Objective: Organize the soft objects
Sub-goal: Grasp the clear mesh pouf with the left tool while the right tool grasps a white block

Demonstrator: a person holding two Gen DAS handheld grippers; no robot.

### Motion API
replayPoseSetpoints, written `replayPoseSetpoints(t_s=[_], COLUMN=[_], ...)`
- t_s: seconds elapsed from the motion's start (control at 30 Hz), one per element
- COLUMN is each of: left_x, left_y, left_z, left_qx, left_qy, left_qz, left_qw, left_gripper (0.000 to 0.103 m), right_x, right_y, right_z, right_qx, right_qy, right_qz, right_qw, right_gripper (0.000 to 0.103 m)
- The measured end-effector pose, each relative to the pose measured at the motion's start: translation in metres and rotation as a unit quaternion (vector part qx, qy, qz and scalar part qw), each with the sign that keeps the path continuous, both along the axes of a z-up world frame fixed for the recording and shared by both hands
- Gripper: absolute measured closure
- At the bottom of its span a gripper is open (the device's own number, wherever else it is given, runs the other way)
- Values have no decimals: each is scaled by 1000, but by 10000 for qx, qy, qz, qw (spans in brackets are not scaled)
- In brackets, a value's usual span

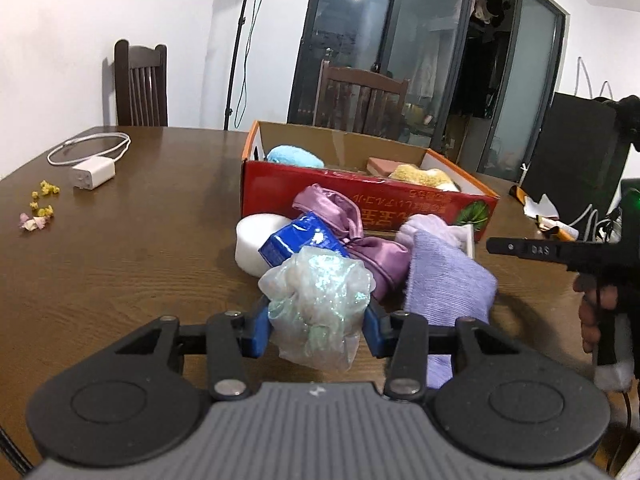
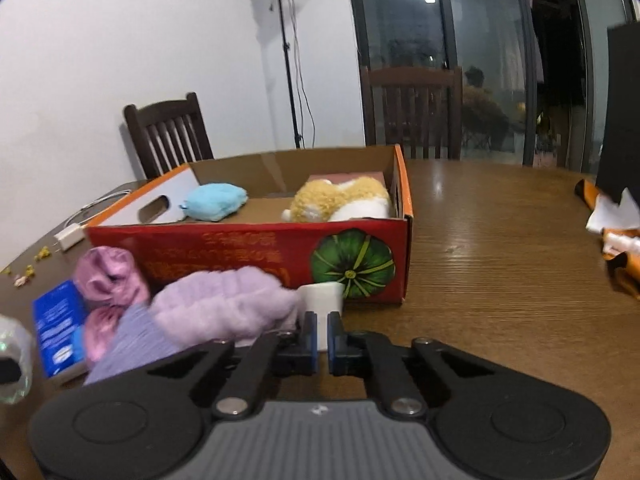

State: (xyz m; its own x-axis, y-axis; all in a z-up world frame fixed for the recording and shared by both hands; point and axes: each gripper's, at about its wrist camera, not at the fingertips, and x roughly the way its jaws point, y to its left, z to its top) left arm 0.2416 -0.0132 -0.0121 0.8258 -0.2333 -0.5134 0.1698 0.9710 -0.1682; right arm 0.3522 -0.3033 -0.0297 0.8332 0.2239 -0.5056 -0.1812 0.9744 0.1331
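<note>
My left gripper [image 1: 317, 326] is shut on an iridescent mesh bath pouf [image 1: 316, 288], squeezed between the blue pads. Behind the pouf lie a blue pack [image 1: 296, 240], a white foam round [image 1: 256, 240], a pink satin cloth [image 1: 340, 216], a lilac knitted cloth [image 1: 448, 284] and a fluffy lilac piece [image 2: 228, 300]. The red cardboard box [image 2: 240, 252] holds a blue plush [image 2: 216, 200] and a yellow-white plush [image 2: 340, 200]. My right gripper [image 2: 322, 334] is nearly closed, and a thin part of a white block [image 2: 322, 298] shows between its pads in front of the box.
A white charger with its cable [image 1: 92, 172] and dried flower bits [image 1: 40, 204] lie at the table's left. Orange-white papers [image 2: 616, 232] and a black panel [image 1: 576, 152] are at the right. Two dark chairs stand behind the table. A hand [image 1: 592, 308] holds the right gripper.
</note>
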Motion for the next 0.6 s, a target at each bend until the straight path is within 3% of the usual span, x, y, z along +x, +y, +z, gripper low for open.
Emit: replayPoseSetpoints(t_s=[0.2, 0.27, 0.3, 0.37, 0.6], left_x=[-37, -46, -49, -50, -45], left_y=[-4, -7, -8, -10, -16], left_z=[15, 17, 18, 19, 17], left_qx=[-32, -48, -52, -49, 169], left_qy=[-158, -167, -180, -176, -155], left_qz=[-81, -93, -96, -106, -52], left_qw=[9998, 9998, 9998, 9998, 9997], left_gripper=[57, 57, 57, 57, 57], right_x=[-67, -73, -72, -58, 20], right_y=[3, 1, -2, -7, -5], right_z=[13, 14, 14, 12, -11], right_qx=[-63, -155, -118, -72, -239], right_qy=[-232, -288, -317, -201, 290], right_qz=[108, 61, 42, 158, 229], right_qw=[9997, 9994, 9994, 9996, 9990], right_gripper=[98, 87, 82, 58, 60])
